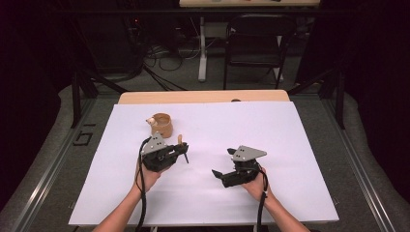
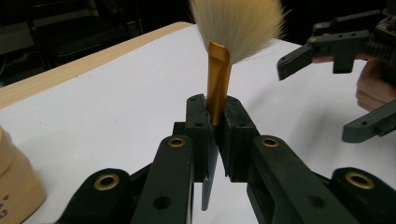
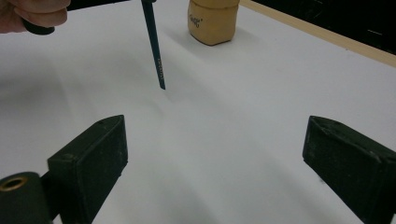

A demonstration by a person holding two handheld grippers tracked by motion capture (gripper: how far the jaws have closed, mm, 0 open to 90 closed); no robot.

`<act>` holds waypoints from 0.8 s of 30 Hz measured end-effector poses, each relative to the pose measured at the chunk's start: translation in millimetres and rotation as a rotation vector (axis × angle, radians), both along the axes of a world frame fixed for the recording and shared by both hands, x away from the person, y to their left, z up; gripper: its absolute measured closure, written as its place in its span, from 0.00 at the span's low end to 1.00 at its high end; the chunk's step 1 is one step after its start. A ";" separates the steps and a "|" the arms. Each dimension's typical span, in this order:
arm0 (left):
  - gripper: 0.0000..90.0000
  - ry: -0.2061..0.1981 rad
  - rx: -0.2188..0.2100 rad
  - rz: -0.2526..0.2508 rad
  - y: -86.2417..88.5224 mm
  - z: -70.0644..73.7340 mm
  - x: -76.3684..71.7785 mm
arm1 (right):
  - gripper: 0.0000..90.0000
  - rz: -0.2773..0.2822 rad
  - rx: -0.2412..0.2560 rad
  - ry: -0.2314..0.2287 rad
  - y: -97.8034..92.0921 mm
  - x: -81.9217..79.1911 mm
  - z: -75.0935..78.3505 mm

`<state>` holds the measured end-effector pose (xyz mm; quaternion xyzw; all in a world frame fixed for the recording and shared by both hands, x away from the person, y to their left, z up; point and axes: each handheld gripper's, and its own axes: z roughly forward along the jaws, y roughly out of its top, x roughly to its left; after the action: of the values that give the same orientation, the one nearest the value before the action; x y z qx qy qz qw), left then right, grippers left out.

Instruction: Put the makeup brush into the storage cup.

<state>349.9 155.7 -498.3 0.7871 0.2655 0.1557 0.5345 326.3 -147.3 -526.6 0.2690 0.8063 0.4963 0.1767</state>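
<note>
My left gripper (image 1: 183, 149) (image 2: 214, 109) is shut on a brush (image 2: 218, 70) at its gold ferrule. White bristles fan out above the jaws and the dark thin handle (image 3: 154, 46) points down, its tip just above the white sheet. In the high view the brush (image 1: 182, 143) sits left of centre. My right gripper (image 1: 222, 163) (image 3: 217, 154) stands open to the right of it with nothing between its jaws, low over the sheet. From the left gripper view, the right gripper (image 2: 327, 93) faces the bristles, apart from them.
A tan round holder (image 1: 162, 124) (image 3: 212, 21) (image 2: 14, 182) stands behind the left gripper, with a small pale thing at its rim. A white sheet (image 1: 251, 125) covers the wooden table (image 1: 203, 96). A black chair (image 1: 254, 41) and cables lie beyond the table's far edge.
</note>
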 end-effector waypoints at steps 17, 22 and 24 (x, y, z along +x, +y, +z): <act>0.92 -0.010 0.075 0.049 20.7 6.1 7.2 | 0.02 -0.073 0.036 -0.067 -41.1 -8.3 0.5; 0.92 -0.009 0.087 0.056 26.4 6.8 9.5 | 0.02 -0.092 0.035 -0.078 -50.6 -12.9 0.8; 0.92 -0.008 0.092 0.059 29.1 7.4 10.6 | 0.02 -0.096 0.029 -0.086 -54.4 -14.4 0.8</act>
<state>360.5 184.8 -490.9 0.8020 0.2791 0.1867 0.4940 311.8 -201.7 -525.8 0.2880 0.7768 0.5101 0.2310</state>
